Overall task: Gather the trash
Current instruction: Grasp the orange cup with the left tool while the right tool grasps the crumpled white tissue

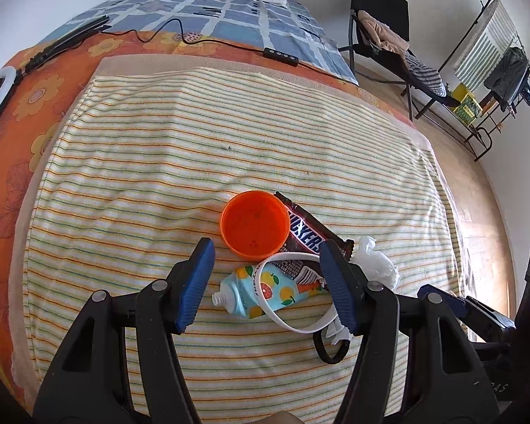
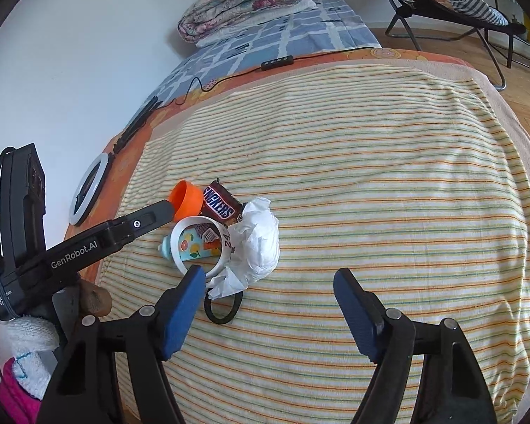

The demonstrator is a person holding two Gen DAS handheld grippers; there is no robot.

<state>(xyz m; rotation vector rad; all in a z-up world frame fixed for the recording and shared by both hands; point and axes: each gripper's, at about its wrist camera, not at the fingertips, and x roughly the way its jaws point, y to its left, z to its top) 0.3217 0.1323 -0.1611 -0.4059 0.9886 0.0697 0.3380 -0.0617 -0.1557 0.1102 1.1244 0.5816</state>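
Note:
A small heap of trash lies on the striped towel [image 1: 194, 141]: an orange cup [image 1: 254, 224] on its side, a Snickers wrapper [image 1: 305, 236], a fruit-print tube [image 1: 251, 295], a white plastic ring [image 1: 293, 328], a crumpled white tissue [image 1: 376, 265] and a black hair tie [image 1: 330, 349]. My left gripper [image 1: 268, 282] is open just above the heap, with the tube and ring between its fingers in this view. My right gripper [image 2: 270, 309] is open beside the heap, its left finger close to the tissue [image 2: 259, 247] and the hair tie [image 2: 222, 309]. The cup [image 2: 187, 199] and wrapper [image 2: 221, 205] lie behind these.
The towel covers an orange flowered sheet [image 1: 53, 88] on a bed. A ring light [image 2: 88, 190], a cable with a remote [image 1: 281, 57] and a folded blanket [image 2: 243, 0] lie further back. A chair [image 1: 381, 35] and a drying rack [image 1: 494, 70] stand on the floor to the right.

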